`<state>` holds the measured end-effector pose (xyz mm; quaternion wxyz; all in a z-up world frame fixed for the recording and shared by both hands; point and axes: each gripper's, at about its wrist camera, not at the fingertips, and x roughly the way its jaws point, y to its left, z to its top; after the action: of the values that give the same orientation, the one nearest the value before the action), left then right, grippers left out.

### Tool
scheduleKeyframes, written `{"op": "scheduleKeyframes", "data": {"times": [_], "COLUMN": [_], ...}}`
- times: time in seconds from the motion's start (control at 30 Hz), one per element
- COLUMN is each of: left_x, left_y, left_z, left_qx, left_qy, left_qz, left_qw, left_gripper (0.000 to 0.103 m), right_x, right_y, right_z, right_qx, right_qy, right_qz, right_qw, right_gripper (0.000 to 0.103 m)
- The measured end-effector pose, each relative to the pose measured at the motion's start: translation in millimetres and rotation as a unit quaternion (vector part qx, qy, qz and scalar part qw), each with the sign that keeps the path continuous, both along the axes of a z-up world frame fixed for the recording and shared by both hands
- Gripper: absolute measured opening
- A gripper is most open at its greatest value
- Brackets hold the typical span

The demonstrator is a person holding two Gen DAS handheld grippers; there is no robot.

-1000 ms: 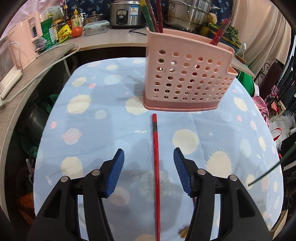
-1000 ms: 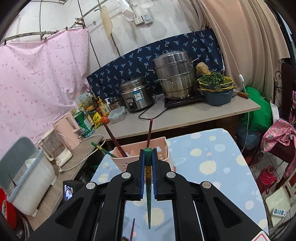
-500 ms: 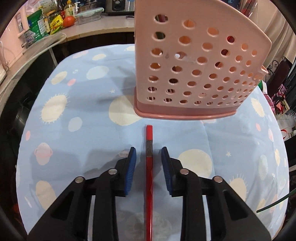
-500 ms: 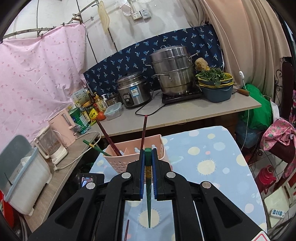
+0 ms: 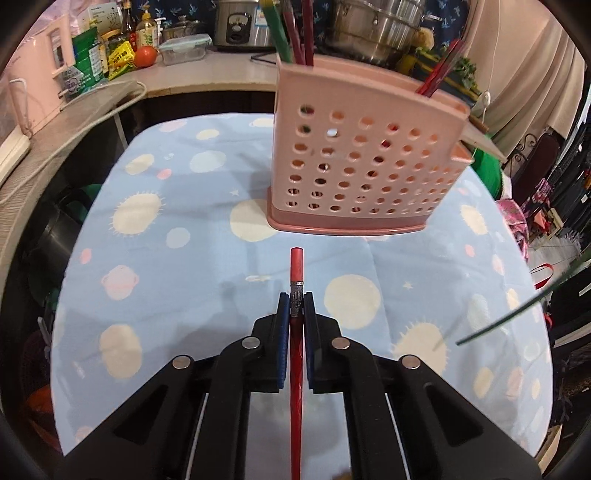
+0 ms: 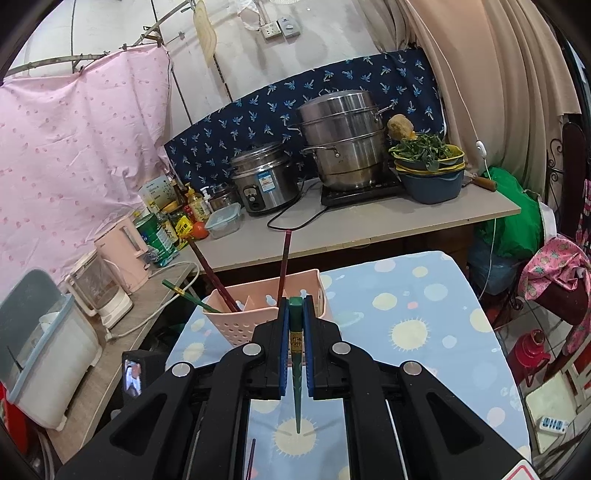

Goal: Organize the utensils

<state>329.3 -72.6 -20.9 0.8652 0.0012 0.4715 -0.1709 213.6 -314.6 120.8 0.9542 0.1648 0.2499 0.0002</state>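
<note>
A red chopstick [image 5: 296,266] lies lengthwise between the blue pads of my left gripper [image 5: 296,306]. Its jaws are closing and the pads press on the stick at its metal band, just behind the blunt end. The pink perforated holder [image 5: 365,162] stands beyond it on the table, with green and red chopsticks [image 5: 291,33] upright in it. My right gripper [image 6: 295,314] is shut on a green chopstick [image 6: 296,387], tip pointing back and down, above and behind the holder [image 6: 236,325]. That green tip [image 5: 517,310] shows at the right of the left wrist view.
The table wears a light blue cloth with sun and planet prints [image 5: 166,258]. Behind it a counter [image 6: 369,229] carries a rice cooker [image 6: 264,181], a steel steamer pot [image 6: 343,140], bowls of greens, bottles and a pink kettle [image 6: 122,251]. A phone [image 6: 133,374] sits low left.
The left jaws went from wide apart to closed on the red chopstick. The left gripper first slid forward along the stick toward the holder, then drew back. The right gripper kept its hold, almost still.
</note>
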Motion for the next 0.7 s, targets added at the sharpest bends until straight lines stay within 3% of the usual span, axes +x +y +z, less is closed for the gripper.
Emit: {"op": "scheduleKeyframes", "data": {"times": [0.43, 0.7], "left_x": [-75, -60], "left_y": [40, 33], "left_z": [137, 223], "left_qx": [-0.055, -0.075], "left_qy": [-0.115, -0.204], "left_qz": [0.002, 0.005], "left_qw": [0.9918, 0.9761], "left_gripper": [0.007, 0.007], "right_x": [-17, 14], "right_y": [11, 14], "right_z": [24, 56], "right_qx": [0.004, 0.021], "right_qy": [-0.016, -0.037], "right_qz": [0.021, 0.043], "right_qw": [1.000, 0.998], "right_gripper": [0.007, 0.007]}}
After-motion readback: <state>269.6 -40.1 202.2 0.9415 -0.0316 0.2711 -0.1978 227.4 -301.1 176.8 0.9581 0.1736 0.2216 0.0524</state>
